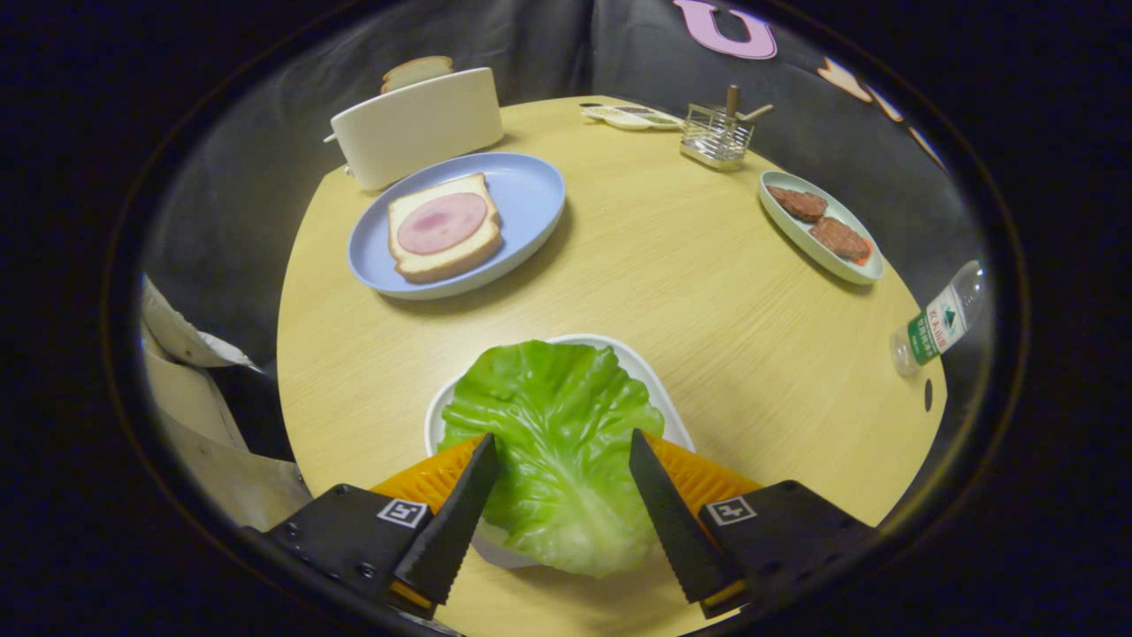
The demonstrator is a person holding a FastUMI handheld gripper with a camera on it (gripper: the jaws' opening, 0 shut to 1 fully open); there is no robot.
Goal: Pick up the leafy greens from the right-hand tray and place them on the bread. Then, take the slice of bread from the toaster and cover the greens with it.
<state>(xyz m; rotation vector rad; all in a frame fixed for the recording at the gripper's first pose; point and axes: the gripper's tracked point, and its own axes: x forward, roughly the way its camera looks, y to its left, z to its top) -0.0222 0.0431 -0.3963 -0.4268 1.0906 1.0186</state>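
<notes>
Looking along the gripper (pixel 566 447): fingers spread wide, pressing on nothing, set to either side of the leaf (pixel 553 442). Lies directly between and just ahead of the tips, draped over a white tray (pixel 659 389), pale stem end nearest the gripper and hanging past the tray's near rim, frilled end pointing away toward the table's middle. Long axis thus runs roughly along the fingers' own line, so a close from here would probably pinch the leaf across its width, about midway along. Cannot tell whether the tips touch the leaf or hover above it.

Beyond and to the left, well apart from the tray: blue plate (pixel 531 190) carrying the bread (pixel 445 228) topped with a pink round of ham. Just behind the plate, toaster (pixel 416 124) with a slice (pixel 416 71) standing up from its slot.

Farther right: wire rack (pixel 716 137), then a green dish (pixel 822 232) with two brown patties.

At the table's right edge, bottle (pixel 939 329) lying on its side; label green and white, writing too small to read.
</notes>
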